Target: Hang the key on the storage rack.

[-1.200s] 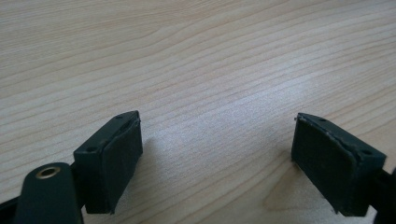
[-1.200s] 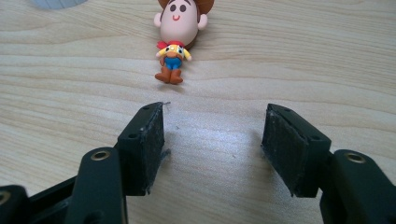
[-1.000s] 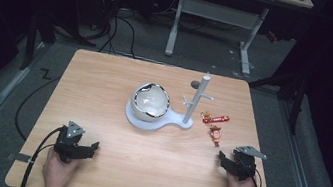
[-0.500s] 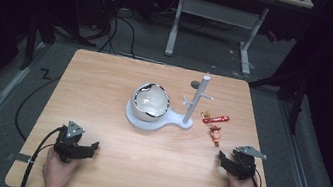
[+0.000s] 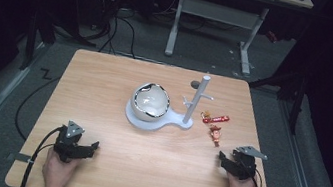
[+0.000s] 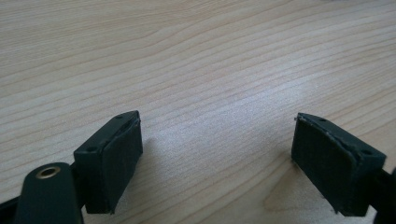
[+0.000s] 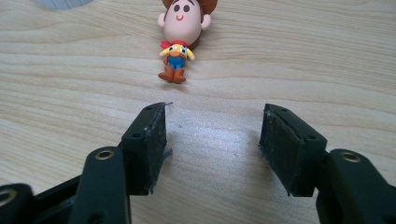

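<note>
We've got the right hand-held gripper (image 7: 212, 149) just narrowing its empty jaws short of the cowboy figure (image 7: 180, 39); left hand-held gripper (image 6: 217, 163) open, nothing picked up yet

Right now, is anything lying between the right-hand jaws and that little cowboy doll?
No. In the right gripper view, bare wooden table separates the right gripper from the cowboy doll; its open jaws hold nothing.
</note>
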The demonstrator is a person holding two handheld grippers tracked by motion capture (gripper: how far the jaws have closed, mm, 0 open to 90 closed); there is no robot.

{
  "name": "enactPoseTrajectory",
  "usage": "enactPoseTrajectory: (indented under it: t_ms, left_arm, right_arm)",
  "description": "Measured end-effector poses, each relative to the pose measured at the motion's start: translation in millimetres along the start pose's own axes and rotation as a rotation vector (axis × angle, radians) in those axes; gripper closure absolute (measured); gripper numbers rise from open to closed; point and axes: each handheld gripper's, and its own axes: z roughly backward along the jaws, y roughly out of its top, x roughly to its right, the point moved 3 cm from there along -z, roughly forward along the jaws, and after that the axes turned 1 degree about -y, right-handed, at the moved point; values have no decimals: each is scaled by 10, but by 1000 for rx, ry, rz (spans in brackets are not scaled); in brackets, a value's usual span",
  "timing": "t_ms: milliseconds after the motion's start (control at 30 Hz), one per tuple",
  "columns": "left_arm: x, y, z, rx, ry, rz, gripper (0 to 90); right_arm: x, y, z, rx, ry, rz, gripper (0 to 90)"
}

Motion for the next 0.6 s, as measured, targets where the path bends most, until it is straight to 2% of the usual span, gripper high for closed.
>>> enactPoseTrajectory:
  t_ms: [267,500,600]
  left_arm:
    - [2,0,0,-1,3,-2,171]
    - [3,0,-1,-2,4,-3,171]
    - [3,0,-1,-2,4,-3,171]
  right_arm:
    - [-40,31,53,46,35,-15,459]
    - [-76,99,74,62,52,5,465]
    - [-105,158,67,66,58,-6,468]
